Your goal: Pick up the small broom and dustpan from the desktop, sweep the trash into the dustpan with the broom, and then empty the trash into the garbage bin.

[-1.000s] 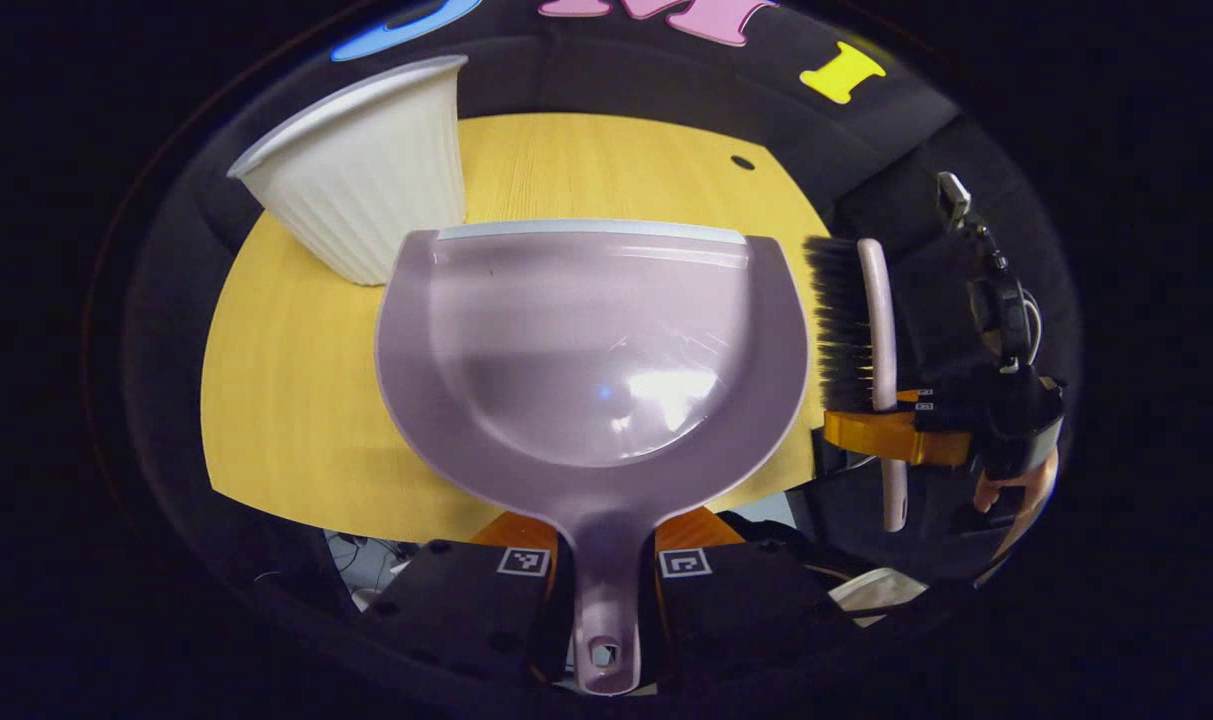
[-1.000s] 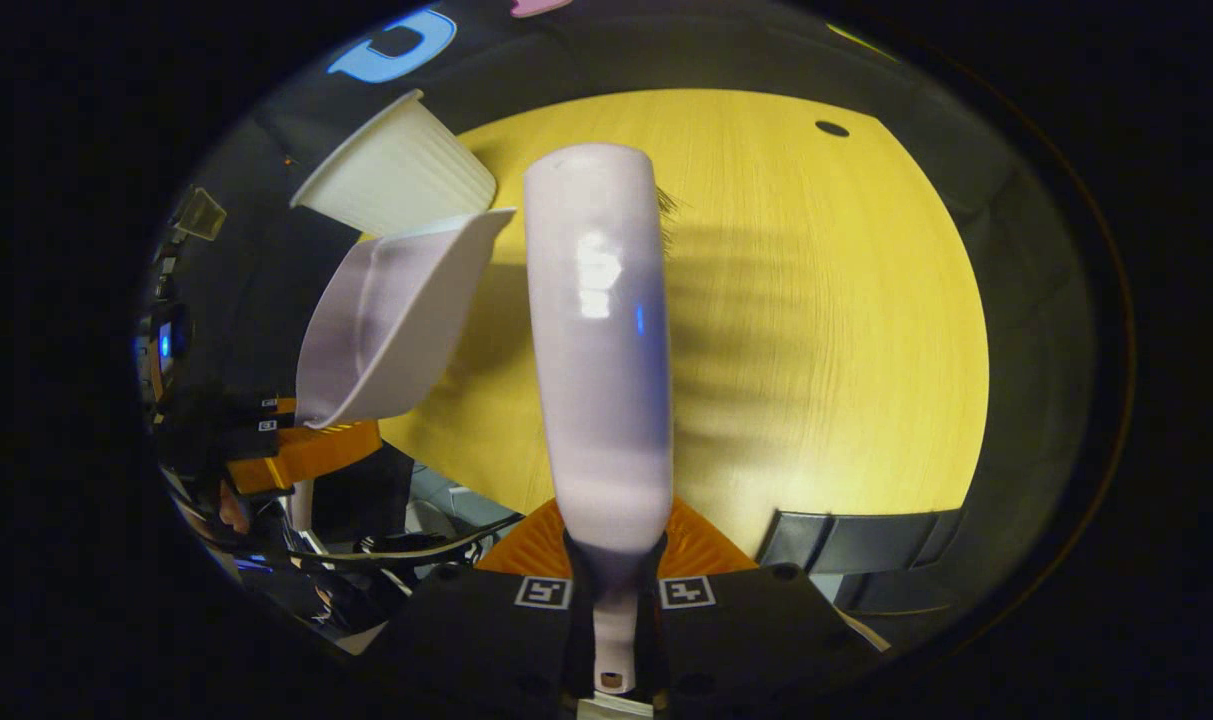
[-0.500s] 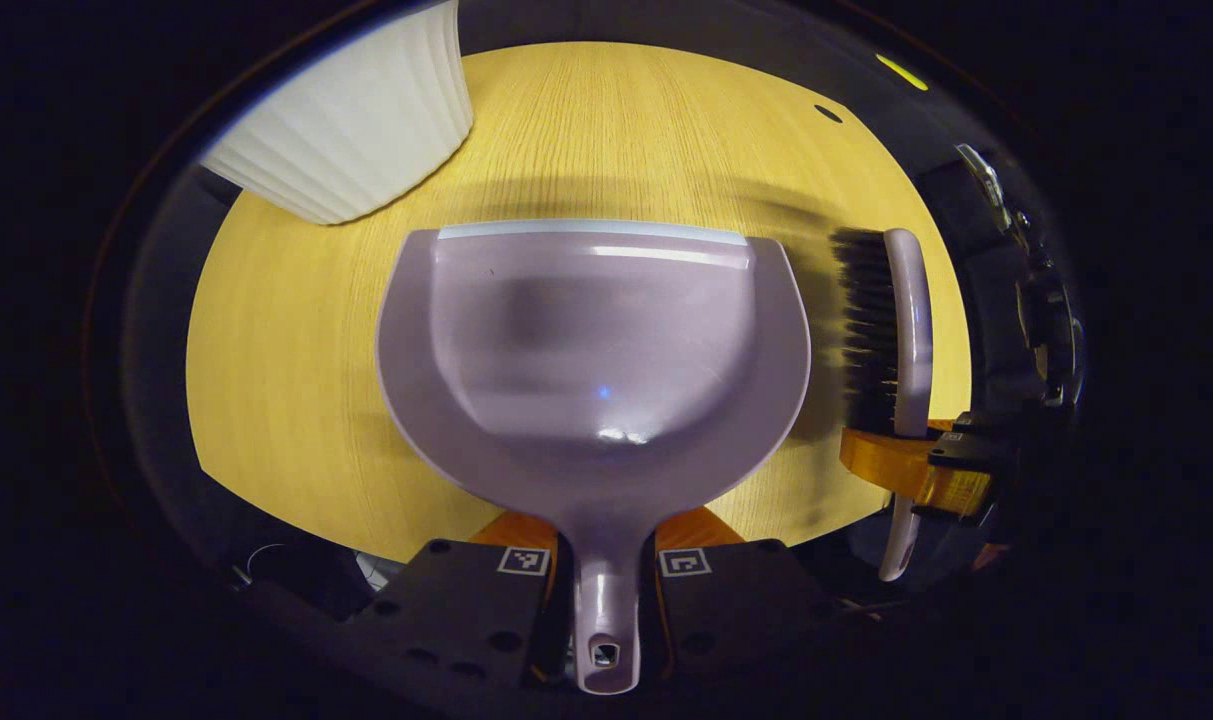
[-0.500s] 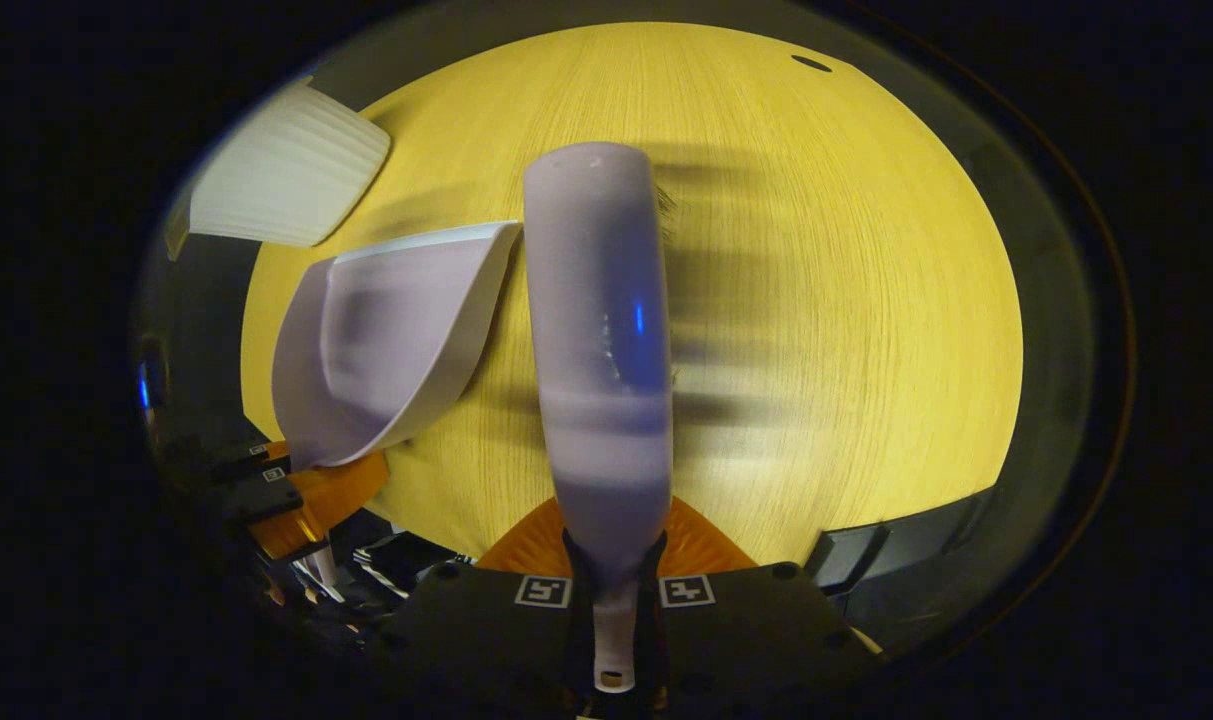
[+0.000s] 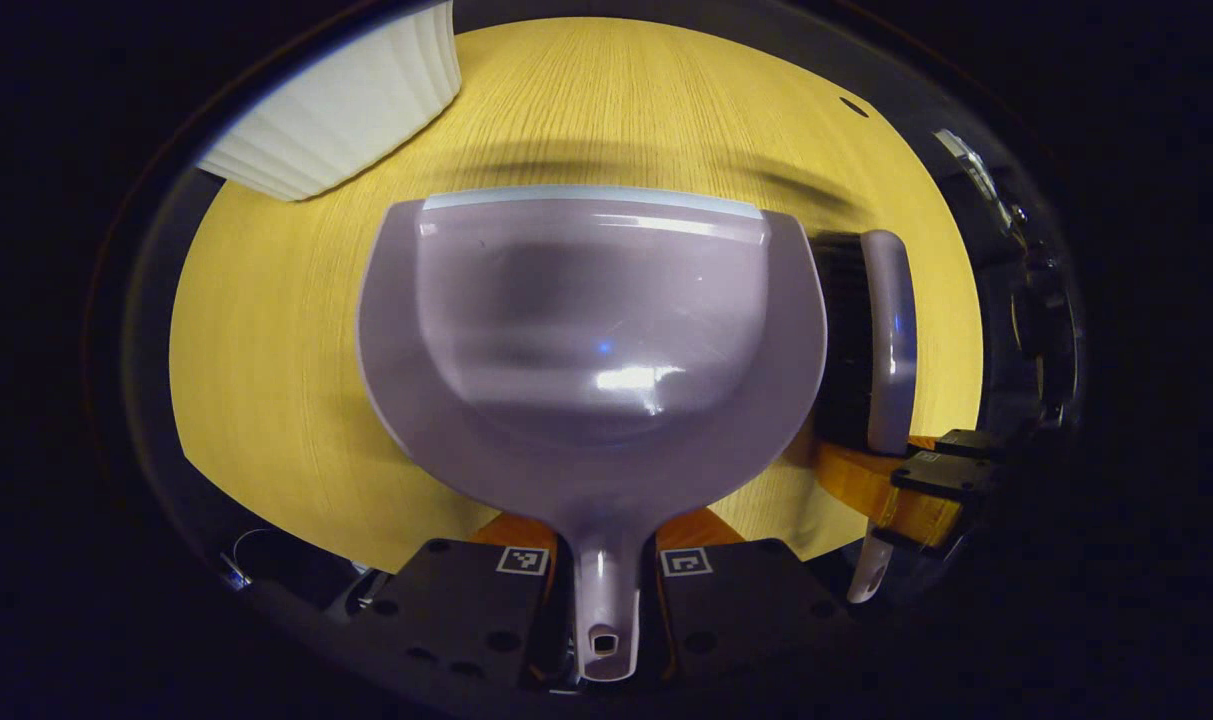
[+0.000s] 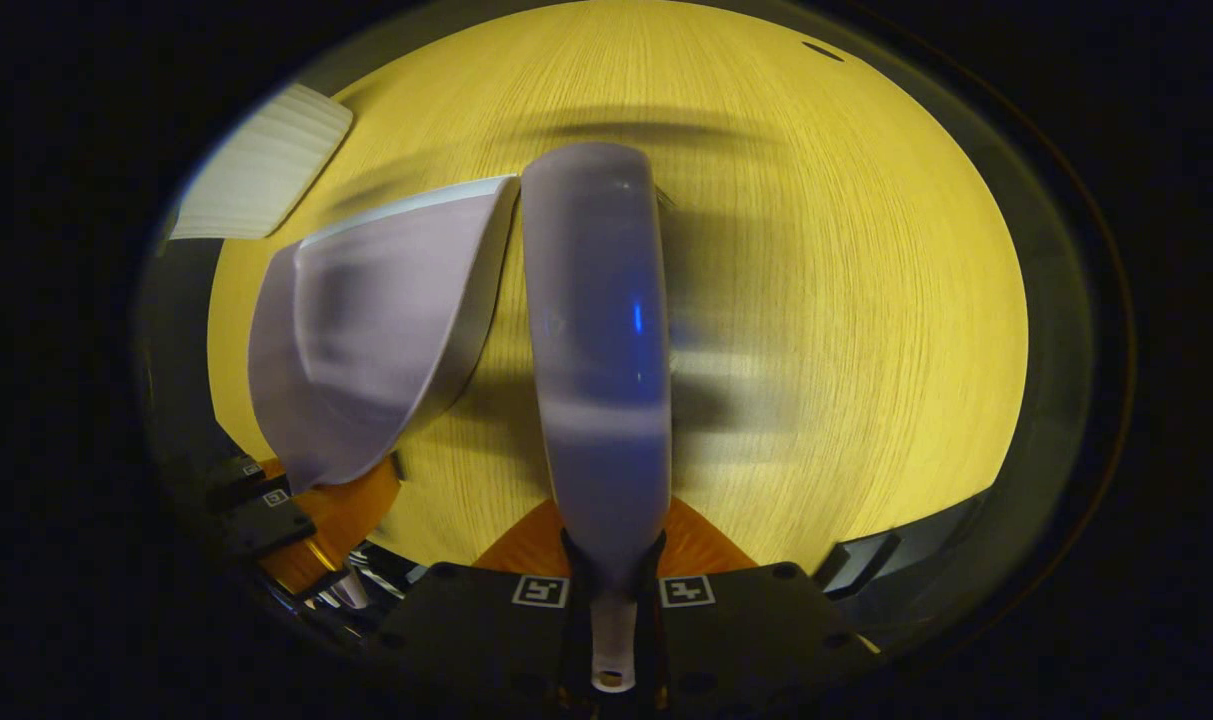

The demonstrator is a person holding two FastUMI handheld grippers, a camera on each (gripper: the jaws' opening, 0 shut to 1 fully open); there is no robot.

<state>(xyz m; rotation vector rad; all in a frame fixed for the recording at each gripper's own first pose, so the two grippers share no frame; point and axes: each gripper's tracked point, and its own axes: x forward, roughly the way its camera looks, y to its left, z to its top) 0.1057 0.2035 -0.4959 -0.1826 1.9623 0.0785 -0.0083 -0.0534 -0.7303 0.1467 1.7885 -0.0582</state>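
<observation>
A lilac dustpan hangs over the yellow table, its inside empty and its lip pointing away. My left gripper is shut on its handle. Just right of the pan in the left gripper view is the small broom, its black bristles facing the pan's side. In the right gripper view the broom's lilac back runs up the middle, with my right gripper shut on its handle. The dustpan sits close on the broom's left there. No trash can be seen on the table.
A white ribbed garbage bin stands at the table's far left corner, also seen as a white bin in the right gripper view. The table stretches wide to the right of the broom. A small dark hole marks the far right.
Both grippers have dropped closer to the table and tilted down. The bin has slid toward the upper left edge. The broom has closed in on the dustpan's right side.
</observation>
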